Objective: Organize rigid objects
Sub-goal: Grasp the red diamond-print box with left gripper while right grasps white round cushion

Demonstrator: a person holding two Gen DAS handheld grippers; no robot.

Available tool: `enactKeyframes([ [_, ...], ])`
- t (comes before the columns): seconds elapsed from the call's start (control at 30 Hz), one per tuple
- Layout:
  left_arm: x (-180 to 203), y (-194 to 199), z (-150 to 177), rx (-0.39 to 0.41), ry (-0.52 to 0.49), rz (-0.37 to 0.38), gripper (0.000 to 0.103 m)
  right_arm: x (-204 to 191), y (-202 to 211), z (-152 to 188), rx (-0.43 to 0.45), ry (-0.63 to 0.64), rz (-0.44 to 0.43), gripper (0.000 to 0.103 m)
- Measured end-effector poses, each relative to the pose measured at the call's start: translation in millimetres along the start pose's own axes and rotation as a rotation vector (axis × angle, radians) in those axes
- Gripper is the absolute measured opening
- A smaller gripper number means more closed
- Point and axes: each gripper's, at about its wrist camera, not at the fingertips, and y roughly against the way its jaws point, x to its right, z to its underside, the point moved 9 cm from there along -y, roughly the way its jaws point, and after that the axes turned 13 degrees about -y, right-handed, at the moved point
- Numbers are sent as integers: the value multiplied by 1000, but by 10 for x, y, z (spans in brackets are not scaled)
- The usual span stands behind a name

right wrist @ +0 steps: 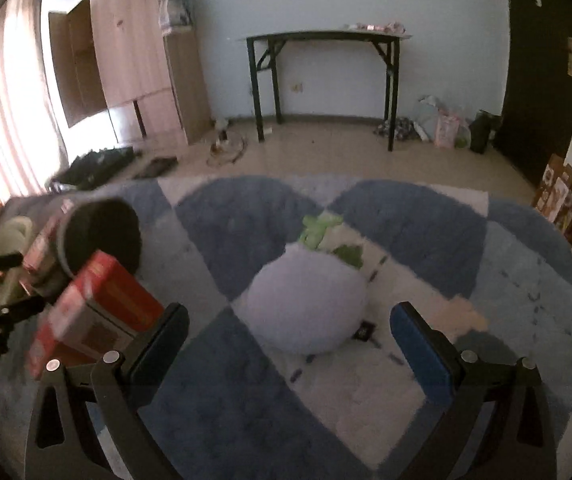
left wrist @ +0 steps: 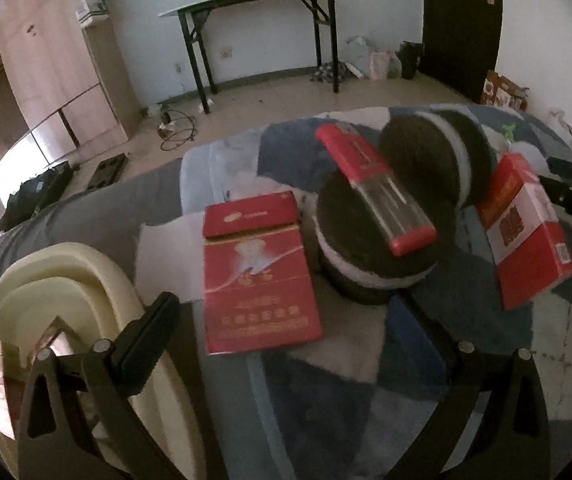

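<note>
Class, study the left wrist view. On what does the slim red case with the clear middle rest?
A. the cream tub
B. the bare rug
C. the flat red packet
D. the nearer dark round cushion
D: the slim red case lies slanted across the top of the nearer dark round cushion.

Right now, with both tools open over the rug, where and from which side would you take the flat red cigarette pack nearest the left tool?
Grip the red cigarette pack across its two long side edges, coming down from above. It lies flat on the rug, so only its thin sides offer opposing faces. The left tool stands open and wide enough, though the cream basin crowds its left side.
</note>
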Motion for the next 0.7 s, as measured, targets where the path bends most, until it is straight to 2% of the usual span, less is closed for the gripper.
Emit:
enactKeyframes([
  [0.13, 28, -84, 16, -8, 7, 8, 103, -64, -92, -52, -13, -17, 0, 101],
  [0.27, -18, -56, 10, 18, 21, 11, 99, 41, -283, -62, -34, -38, 1, 93],
  [0.33, -20, -39, 1, 26, 19, 16, 82, 103, -300, -66, -42, -36, 6, 86],
  [0.37, -37, -45, 7, 21, 18, 5, 79, 110, -315, -81, -38, -31, 14, 76],
  [0.4, -49, -58, 17, 14, 12, -5, 72, 131, -322, -106, -26, -29, 21, 62],
  [0.43, -65, -74, 38, 5, 5, -23, 64, 145, -305, -121, -20, -31, 22, 59],
  [0.53, -71, -66, 43, 4, 6, -24, 61, 180, -307, -127, -20, -51, 0, 57],
  [0.7, -83, 37, 82, 15, 17, 20, 61, 245, -220, -144, -4, -98, -62, 55],
])
